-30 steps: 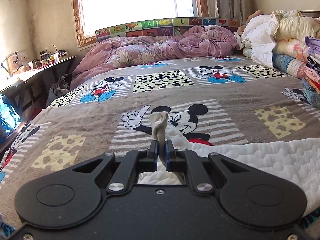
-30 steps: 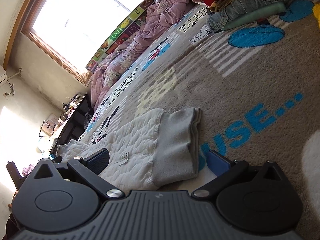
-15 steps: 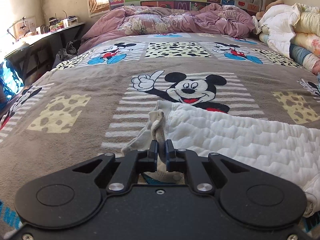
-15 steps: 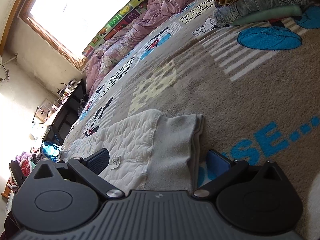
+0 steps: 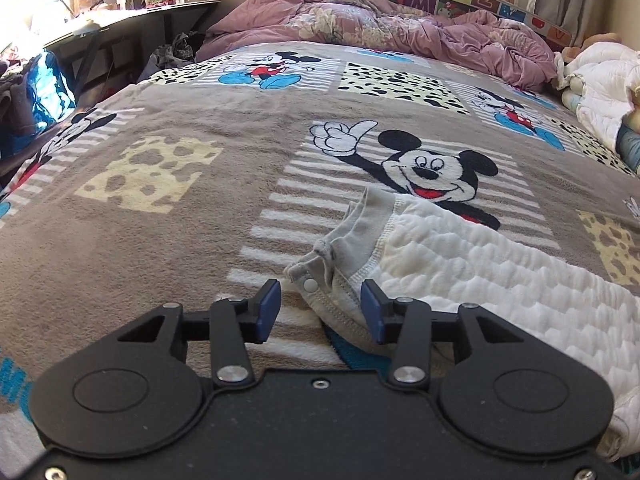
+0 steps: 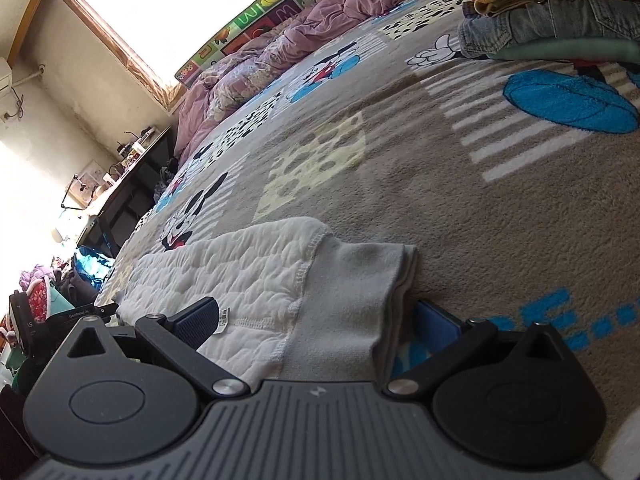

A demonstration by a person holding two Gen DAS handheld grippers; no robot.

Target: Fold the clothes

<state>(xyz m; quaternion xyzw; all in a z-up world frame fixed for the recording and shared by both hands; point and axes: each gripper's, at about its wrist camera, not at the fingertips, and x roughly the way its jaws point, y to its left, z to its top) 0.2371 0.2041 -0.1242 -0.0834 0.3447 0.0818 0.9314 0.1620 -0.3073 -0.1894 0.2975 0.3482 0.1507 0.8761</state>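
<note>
a moment ago the left gripper (image 5: pixel 320 308) was pinched shut on the grey ribbed cuff (image 5: pixel 340 248) of the white quilted garment (image 5: pixel 480 280) and held it up off the mickey mouse blanket (image 5: pixel 160 220); now its jaws are opening, the blue pads stand apart with nothing pressed between them, and the cuff with its snap button lies slack on the blanket between and just ahead of them, near the bed's near edge. that reads as a release: this end of the garment has been laid down where it was meant to go. to the right, the right gripper (image 6: pixel 316 320) has barely shifted, its fingers spread wide on either side of the grey hem (image 6: pixel 360 280) without clamping it. the garment lies flat, so the next fold can likely start from fresh grasps.
</note>
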